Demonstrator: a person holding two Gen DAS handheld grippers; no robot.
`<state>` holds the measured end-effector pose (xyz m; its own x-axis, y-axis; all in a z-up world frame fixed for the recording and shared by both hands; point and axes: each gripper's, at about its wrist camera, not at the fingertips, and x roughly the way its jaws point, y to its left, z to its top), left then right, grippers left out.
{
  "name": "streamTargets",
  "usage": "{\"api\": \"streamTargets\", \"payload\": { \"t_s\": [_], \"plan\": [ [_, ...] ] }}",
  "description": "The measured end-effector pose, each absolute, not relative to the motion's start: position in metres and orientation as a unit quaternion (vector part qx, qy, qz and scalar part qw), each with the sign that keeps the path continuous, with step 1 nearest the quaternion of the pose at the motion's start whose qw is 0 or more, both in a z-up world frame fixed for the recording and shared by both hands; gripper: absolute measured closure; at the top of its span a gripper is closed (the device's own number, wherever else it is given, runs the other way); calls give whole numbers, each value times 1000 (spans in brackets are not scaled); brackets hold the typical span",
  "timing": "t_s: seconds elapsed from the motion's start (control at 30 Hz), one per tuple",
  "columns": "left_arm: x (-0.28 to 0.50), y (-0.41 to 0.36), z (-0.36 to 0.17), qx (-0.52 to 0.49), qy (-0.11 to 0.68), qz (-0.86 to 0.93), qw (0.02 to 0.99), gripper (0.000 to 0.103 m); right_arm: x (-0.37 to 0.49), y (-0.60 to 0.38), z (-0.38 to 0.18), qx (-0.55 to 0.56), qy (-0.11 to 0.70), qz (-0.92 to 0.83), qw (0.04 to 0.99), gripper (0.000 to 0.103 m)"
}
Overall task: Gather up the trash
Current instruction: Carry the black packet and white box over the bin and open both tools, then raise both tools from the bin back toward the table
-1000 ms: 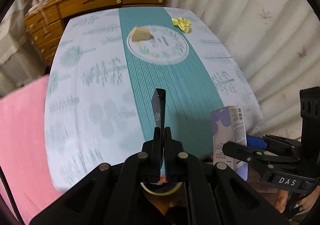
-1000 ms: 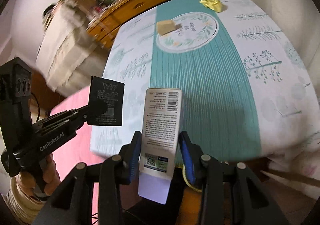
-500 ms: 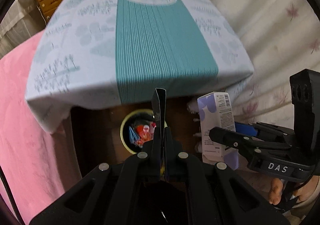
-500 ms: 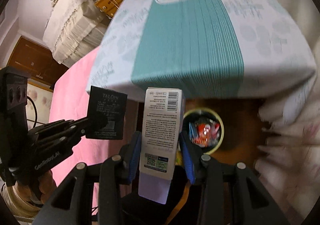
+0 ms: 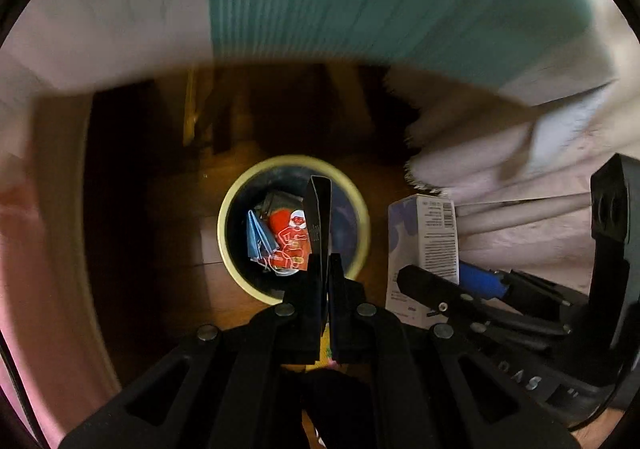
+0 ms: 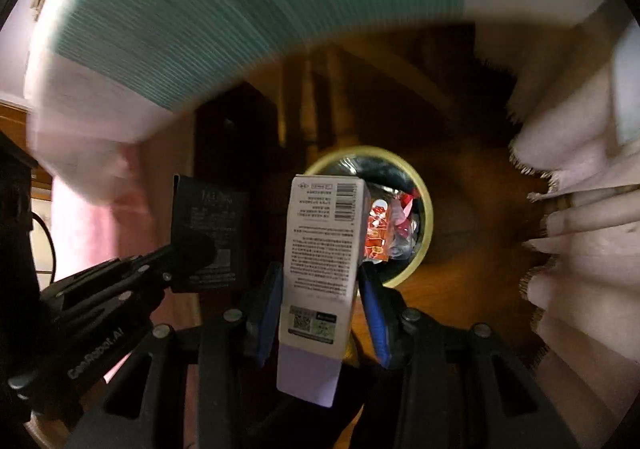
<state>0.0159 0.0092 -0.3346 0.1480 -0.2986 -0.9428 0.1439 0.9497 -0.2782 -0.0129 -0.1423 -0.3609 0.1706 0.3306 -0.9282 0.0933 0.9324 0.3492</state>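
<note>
A flat black packet (image 5: pixel 320 217) stands edge-on between the pads of my left gripper (image 5: pixel 326 263), which is shut on it. It hangs above a round bin with a yellow rim (image 5: pixel 224 227) that holds red and blue wrappers (image 5: pixel 288 241). My right gripper (image 6: pixel 320 289) is shut on a white and lilac carton (image 6: pixel 324 233) printed with text and a barcode, held beside and above the same bin (image 6: pixel 429 209). In the right wrist view the left gripper (image 6: pixel 192 255) shows at left with the black packet (image 6: pixel 210 225). The left wrist view shows the carton (image 5: pixel 428 237) at right.
The bin stands on a dark wooden floor (image 5: pixel 168 249) under the table. The tablecloth with its teal stripe (image 5: pixel 380 1) hangs overhead. A pale fringed curtain (image 6: pixel 580 209) hangs at right, pink fabric (image 5: pixel 36 269) lies at left, and a wooden table leg (image 6: pixel 320 97) stands behind the bin.
Both grippers have dropped from above the tabletop to below its edge, still holding their items. The bin has come into view and grown large under them.
</note>
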Motion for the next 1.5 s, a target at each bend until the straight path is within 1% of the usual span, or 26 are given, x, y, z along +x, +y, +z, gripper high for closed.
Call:
{"api": "streamTargets", "payload": {
  "t_s": [0.1,0.2,0.27,0.33,0.37,0.4,0.43,0.47,0.7,0.83,0.97,1.1,1.23,1.5],
  "plan": [
    [23,12,-379,-61,637,-150,754,102,-6,-137,-401,167,636,73,750,64],
    [30,13,-411,-61,635,-154,754,102,4,-136,-442,176,636,61,749,62],
    [35,14,-429,-65,643,-161,746,93,9,-139,-461,178,638,51,747,59],
    [38,16,-444,-54,644,-156,747,58,15,-140,-480,171,644,41,745,56],
    [39,18,-449,-49,641,-150,751,47,16,-143,-487,168,641,36,748,52],
    [42,23,-455,-48,640,-142,754,25,17,-147,-495,172,636,37,752,49],
    [43,26,-458,-52,639,-138,755,10,19,-151,-499,177,634,39,751,36],
    [45,32,-463,-57,637,-131,758,9,20,-156,-503,183,632,39,752,27],
    [48,48,-469,-62,620,-87,777,9,20,-168,-500,180,605,23,775,27],
    [48,47,-462,-61,612,-78,785,9,16,-170,-487,172,589,19,789,27],
    [44,44,-441,-52,596,-75,798,9,10,-170,-470,173,581,19,795,27],
    [35,40,-399,-44,583,-78,807,9,2,-170,-435,173,576,14,799,27],
    [26,38,-349,-33,578,-77,812,9,-10,-171,-385,180,579,7,795,27],
    [11,44,-215,-27,552,-90,829,9,-31,-169,-250,184,561,16,807,27]
  ]
}}
